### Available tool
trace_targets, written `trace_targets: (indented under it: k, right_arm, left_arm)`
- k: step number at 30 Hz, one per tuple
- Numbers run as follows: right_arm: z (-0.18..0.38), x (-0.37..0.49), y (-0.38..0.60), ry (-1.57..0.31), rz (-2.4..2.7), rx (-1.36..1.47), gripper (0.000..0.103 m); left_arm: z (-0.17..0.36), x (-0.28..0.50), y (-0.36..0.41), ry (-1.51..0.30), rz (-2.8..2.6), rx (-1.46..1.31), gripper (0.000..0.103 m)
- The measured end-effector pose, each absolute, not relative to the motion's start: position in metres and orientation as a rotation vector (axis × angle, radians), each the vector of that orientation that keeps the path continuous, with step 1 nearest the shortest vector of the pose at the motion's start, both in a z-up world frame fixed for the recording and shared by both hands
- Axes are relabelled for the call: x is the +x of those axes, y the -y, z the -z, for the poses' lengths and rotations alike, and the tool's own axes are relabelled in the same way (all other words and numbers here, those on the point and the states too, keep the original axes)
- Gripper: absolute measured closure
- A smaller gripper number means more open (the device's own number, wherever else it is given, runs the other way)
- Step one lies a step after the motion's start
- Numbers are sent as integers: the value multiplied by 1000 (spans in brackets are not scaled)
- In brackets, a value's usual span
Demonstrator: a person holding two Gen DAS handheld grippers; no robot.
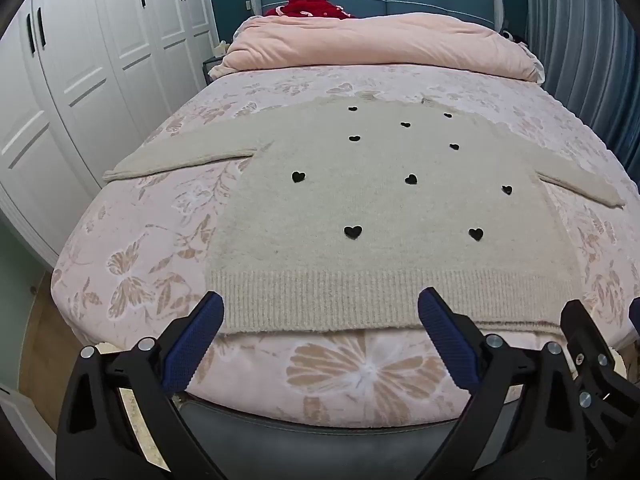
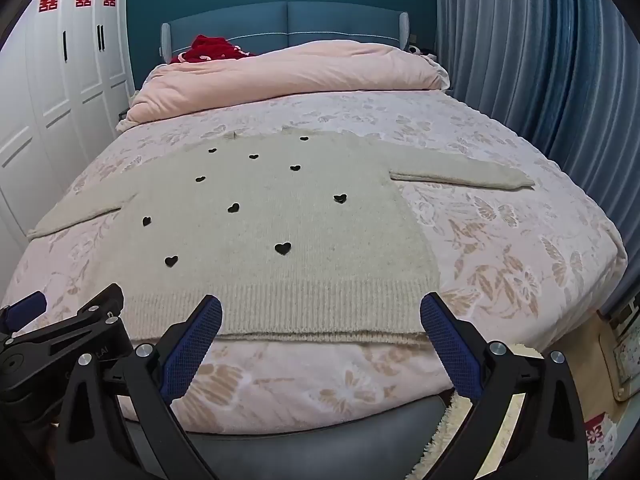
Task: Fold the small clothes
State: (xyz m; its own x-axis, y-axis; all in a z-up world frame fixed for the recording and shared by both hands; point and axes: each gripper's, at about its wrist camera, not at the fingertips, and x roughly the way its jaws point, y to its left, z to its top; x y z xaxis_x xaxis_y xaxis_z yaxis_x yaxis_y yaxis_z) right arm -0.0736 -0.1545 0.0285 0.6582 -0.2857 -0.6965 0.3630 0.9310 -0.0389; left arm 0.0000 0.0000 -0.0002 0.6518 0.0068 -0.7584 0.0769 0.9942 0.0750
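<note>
- Currently a beige sweater (image 1: 372,200) with small black hearts is laid flat, front up, on the bed (image 1: 132,248), sleeves spread to both sides, ribbed hem (image 1: 360,300) nearest the foot edge.
- Left gripper (image 1: 320,308) is held wide, nothing between the pads; it hovers just short of the hem's left half.
- Right gripper (image 2: 320,312) is also spread wide and unloaded, poised near the hem's right corner.
- Fabric is judged soft, thick, limp knit: light, not fragile, likely to sag and stretch when lifted, and to grip the floral bedspread slightly.
- Best hold is judged at the sleeve cuffs (image 2: 516,180) or hem corners, pinching both layers together; a mid-panel grab would bunch it.
- No fold is made yet.
</note>
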Motion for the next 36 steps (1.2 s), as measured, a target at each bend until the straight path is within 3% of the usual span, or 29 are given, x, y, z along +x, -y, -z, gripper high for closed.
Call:
trace_targets:
  k: [36]
  right_arm:
    - [-34,-80,152,-766,381,104,5]
  left_arm:
    - [-8,-3,-5,-852,32,110,8]
